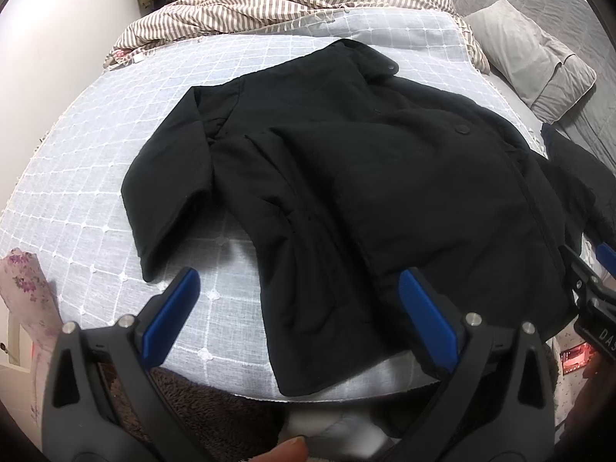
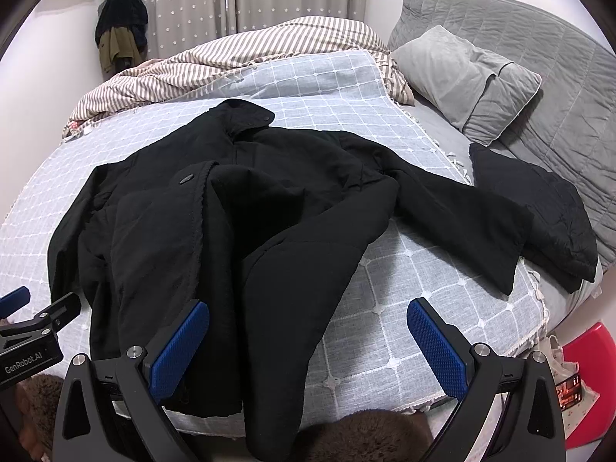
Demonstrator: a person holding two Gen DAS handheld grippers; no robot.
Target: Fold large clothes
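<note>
A large black jacket [image 1: 365,192] lies spread front-up on the bed, collar toward the far side; it also shows in the right wrist view [image 2: 238,231]. Its left sleeve [image 1: 165,192] lies bent on the cover and its right sleeve [image 2: 462,223] stretches out to the right. My left gripper [image 1: 304,312] is open and empty, hovering over the jacket's near hem at the bed's front edge. My right gripper [image 2: 308,342] is open and empty over the jacket's lower right front panel, which hangs over the bed's edge.
The bed has a light blue grid-pattern cover [image 2: 385,308]. A striped duvet [image 2: 231,57] is bunched at the far side. A grey pillow [image 2: 462,81] and a folded black garment [image 2: 546,215] lie to the right. A brown fuzzy rug [image 2: 365,435] lies below the bed's edge.
</note>
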